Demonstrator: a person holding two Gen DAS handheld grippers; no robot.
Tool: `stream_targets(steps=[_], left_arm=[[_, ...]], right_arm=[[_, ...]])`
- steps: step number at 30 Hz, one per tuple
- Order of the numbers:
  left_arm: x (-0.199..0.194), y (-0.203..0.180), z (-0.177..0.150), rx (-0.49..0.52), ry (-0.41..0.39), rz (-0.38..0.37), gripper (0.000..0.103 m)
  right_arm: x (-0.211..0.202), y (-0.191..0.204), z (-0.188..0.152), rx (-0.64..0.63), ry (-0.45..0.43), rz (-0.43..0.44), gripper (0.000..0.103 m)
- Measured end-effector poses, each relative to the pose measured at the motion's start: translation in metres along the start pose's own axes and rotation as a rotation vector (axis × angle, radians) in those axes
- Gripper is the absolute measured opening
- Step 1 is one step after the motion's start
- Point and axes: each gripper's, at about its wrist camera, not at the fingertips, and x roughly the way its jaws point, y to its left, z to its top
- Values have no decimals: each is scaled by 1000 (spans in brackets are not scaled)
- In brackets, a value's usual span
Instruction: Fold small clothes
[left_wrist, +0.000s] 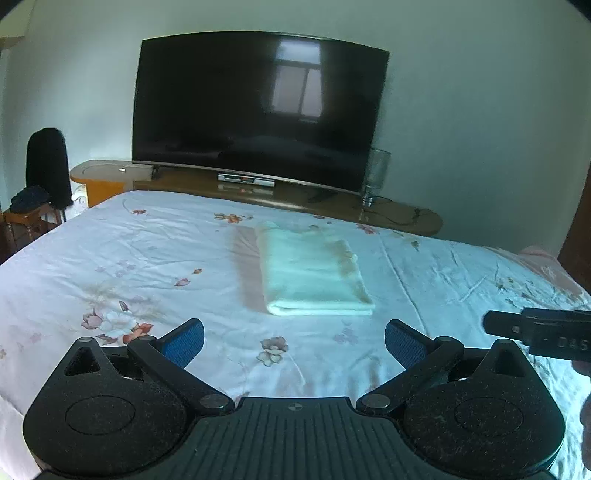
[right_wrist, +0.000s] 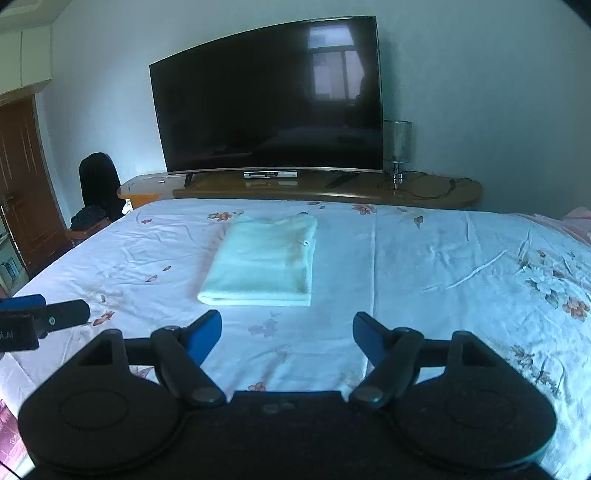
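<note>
Left wrist view shows the pale mint cloth garment (left_wrist: 314, 273), folded into a neat flat rectangle, lying mid-bed on the white floral bedsheet (left_wrist: 110, 258), so the fold looks finished. Nearer than the garment, the left gripper (left_wrist: 294, 343) and right gripper (right_wrist: 287, 338) both hang empty with jaws apart. Bare sheet surrounds the garment on all sides; beyond it sits the wide black television (left_wrist: 258, 110)

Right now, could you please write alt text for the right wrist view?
A pale folded garment lies flat on a floral bedsheet, ahead of the open, empty right tool. Behind the bed stands a dark television; the left tool shows at the left edge.
</note>
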Motion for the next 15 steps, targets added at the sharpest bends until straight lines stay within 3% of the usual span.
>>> stream_targets(steps=[15], left_arm=[[-11, -7, 1, 27, -20, -10, 103]], right_arm=[[-13, 5, -4, 12, -23, -4, 77]])
